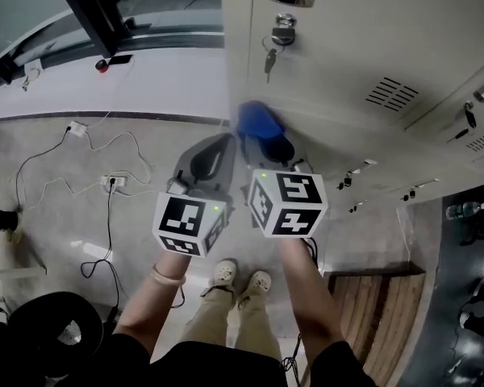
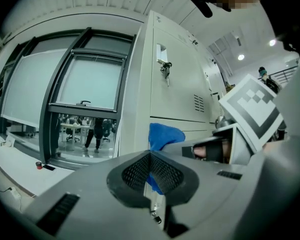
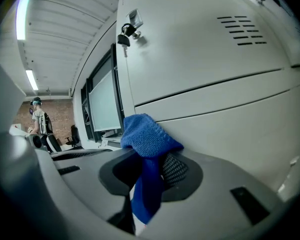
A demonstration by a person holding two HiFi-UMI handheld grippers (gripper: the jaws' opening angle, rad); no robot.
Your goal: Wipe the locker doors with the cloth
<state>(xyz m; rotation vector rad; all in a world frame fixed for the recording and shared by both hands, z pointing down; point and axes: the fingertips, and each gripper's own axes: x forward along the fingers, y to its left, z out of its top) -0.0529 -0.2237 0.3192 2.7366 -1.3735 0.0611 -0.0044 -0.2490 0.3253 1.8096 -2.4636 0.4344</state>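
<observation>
- Right gripper [image 3: 149, 170]: grey moulded plastic with black mesh-textured pads, clenched on a blue, loop-knit cloth [image 3: 147, 139].
- Cloth bunched into a soft rounded lump above the jaw tips, with a narrow tail hanging down between the pads.
- In the head view, the same cloth [image 1: 258, 123] at the nose of the right gripper, close up to a pale grey, smooth sheet-metal locker door [image 1: 347, 47]; touching it or just short of it, not clear.
- In the right gripper view, the lump set before the lower door panel, just under the straight horizontal seam between two doors.
- Left gripper [image 2: 151, 170]: same grey plastic, jaws closed, mesh pads meeting in a pointed ridge, nothing pinched between them; the blue lump visible beyond.
- Left gripper just beside the right one in the head view, both pointed at the lockers.
- White cube with black square markers [image 1: 286, 204] on the right gripper, a matching one on the left.
- Small shiny metal padlock [image 1: 284, 32] on the upper door, a key dangling below it.
- Row of narrow louvre slots [image 1: 394, 93] pressed into that door.
- Pale speckled floor with thin white cables [image 1: 105, 147] looping across it, well apart from the lockers.
- Brown slatted wooden bench [image 1: 379, 313] at the lower right.
</observation>
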